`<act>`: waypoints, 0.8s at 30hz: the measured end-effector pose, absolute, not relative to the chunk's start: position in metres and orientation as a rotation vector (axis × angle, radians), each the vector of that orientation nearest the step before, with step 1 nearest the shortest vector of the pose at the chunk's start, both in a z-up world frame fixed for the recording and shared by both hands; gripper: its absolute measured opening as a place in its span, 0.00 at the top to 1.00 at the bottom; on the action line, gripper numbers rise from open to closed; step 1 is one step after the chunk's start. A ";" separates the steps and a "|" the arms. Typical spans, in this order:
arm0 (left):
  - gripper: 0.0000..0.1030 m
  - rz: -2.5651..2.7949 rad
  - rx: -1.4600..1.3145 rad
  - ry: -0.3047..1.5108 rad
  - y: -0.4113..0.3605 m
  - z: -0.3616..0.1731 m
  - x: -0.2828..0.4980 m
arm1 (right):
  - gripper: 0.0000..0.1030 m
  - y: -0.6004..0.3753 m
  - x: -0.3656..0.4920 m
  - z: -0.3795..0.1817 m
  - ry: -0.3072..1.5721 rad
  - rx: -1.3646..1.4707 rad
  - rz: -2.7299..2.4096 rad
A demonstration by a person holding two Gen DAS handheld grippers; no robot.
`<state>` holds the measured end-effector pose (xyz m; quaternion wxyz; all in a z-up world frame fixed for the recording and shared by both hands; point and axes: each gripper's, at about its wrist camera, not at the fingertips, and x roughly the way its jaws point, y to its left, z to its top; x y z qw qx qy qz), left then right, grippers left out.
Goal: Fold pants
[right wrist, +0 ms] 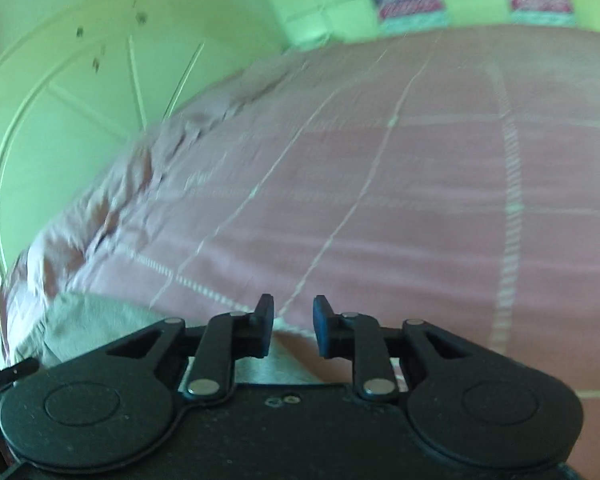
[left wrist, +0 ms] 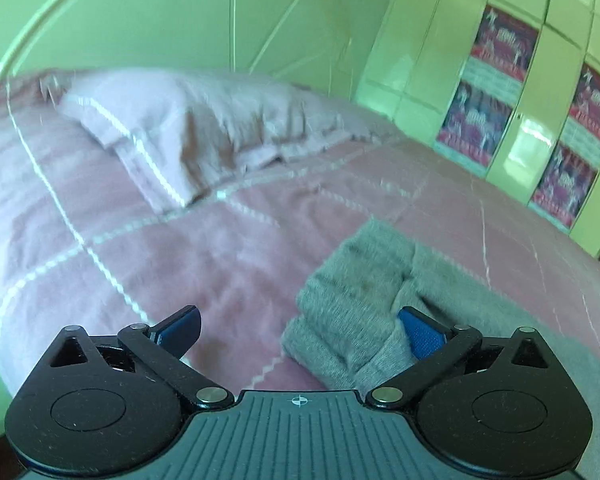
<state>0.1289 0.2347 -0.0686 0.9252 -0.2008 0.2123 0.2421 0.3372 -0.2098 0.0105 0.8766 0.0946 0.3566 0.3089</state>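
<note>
Pants: grey knit pants (left wrist: 364, 304) folded on pink checked bedspread (left wrist: 180, 248); long axis toward wardrobe side
Left gripper (left wrist: 300, 330): jaws wide apart
Right gripper (right wrist: 293, 326): jaws slightly apart, empty

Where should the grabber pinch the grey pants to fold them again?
Probably the near end of the grey pants, where the layers stack in a thick rolled edge. The open left gripper already sits above it, so come straight down from the near side and pinch all layers together. The right gripper is open over the pink bedspread, holding nothing.
</note>
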 end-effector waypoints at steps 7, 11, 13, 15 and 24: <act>0.00 0.363 -0.106 0.295 0.162 -0.028 0.131 | 0.73 -0.348 0.249 0.024 0.652 0.267 0.449; 0.00 0.269 -0.028 0.427 0.124 -0.045 0.162 | 0.77 -0.368 0.242 -0.012 0.754 0.303 0.417; 0.00 0.263 -0.016 0.533 0.116 -0.061 0.173 | 0.97 -0.374 0.242 -0.029 0.797 0.245 0.350; 0.00 0.256 0.024 0.544 0.110 -0.069 0.168 | 1.00 -0.406 0.237 -0.030 0.758 0.330 0.234; 0.00 0.230 0.050 0.530 0.104 -0.071 0.155 | 0.77 -0.533 0.160 0.015 0.520 0.509 -0.077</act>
